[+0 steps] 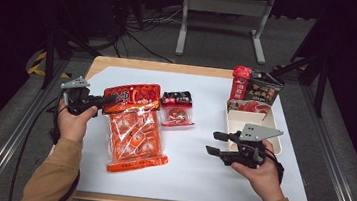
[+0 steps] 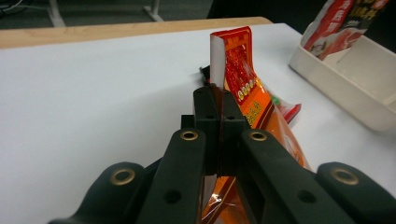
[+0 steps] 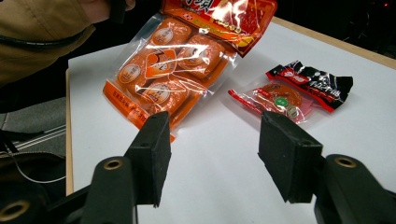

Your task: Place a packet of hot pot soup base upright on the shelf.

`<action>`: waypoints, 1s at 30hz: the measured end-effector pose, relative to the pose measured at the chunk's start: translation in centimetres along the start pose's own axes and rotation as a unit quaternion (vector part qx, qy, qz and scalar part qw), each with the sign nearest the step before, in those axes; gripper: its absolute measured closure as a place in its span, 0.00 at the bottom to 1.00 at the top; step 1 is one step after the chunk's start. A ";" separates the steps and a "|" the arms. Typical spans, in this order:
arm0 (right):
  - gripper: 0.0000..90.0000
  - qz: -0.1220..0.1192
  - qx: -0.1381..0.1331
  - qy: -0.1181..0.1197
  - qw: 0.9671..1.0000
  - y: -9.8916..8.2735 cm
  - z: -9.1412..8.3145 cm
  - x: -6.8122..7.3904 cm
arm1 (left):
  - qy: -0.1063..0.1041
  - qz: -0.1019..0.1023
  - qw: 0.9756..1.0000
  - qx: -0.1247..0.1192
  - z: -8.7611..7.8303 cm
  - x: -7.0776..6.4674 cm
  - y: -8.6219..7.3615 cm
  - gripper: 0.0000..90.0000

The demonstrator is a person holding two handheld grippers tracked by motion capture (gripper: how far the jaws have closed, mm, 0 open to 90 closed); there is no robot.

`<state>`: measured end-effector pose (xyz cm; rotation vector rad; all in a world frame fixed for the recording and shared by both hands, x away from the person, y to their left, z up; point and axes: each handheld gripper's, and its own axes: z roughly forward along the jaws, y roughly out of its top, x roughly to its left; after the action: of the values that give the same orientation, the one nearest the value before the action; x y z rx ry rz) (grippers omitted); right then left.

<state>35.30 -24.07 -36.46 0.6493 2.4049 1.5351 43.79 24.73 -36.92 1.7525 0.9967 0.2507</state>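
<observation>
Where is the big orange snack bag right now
In the high view the big orange snack bag lies on the table's left half, its top edge pinched in the left tool, with the small red packet just to its right.

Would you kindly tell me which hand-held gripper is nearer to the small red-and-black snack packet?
Right. The right hand-held gripper sits open just beside the small red-and-black snack packet; the left hand-held gripper is beyond the large orange bag, clamped on its top edge.

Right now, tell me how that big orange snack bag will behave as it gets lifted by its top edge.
The orange snack bag will probably sag: it's soft film, and only its header is pinched in the left gripper. The several wrapped pieces inside likely make it bottom-heavy, so it may swing. Its glossy film could slip.
</observation>
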 end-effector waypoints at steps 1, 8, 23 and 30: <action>0.51 0.000 0.000 0.001 1.000 0.0 -0.1 0.0 | -0.003 0.001 1.000 -0.006 -0.3 -0.4 0.2 1.00; 0.53 0.001 0.001 0.001 1.000 0.1 -0.3 0.1 | -0.032 0.017 0.999 -0.024 -1.7 -2.4 1.5 1.00; 0.54 0.001 -0.003 0.005 1.000 0.3 -0.5 0.1 | -0.070 0.120 0.989 -0.050 -3.3 -8.4 4.1 1.00; 0.54 0.000 -0.004 0.006 1.000 0.4 -0.6 0.2 | -0.083 0.163 0.982 -0.056 -3.9 -11.1 4.8 1.00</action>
<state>34.96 -24.28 -35.88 0.6404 2.4065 1.5512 36.86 18.95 -27.95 1.7954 0.5631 0.3542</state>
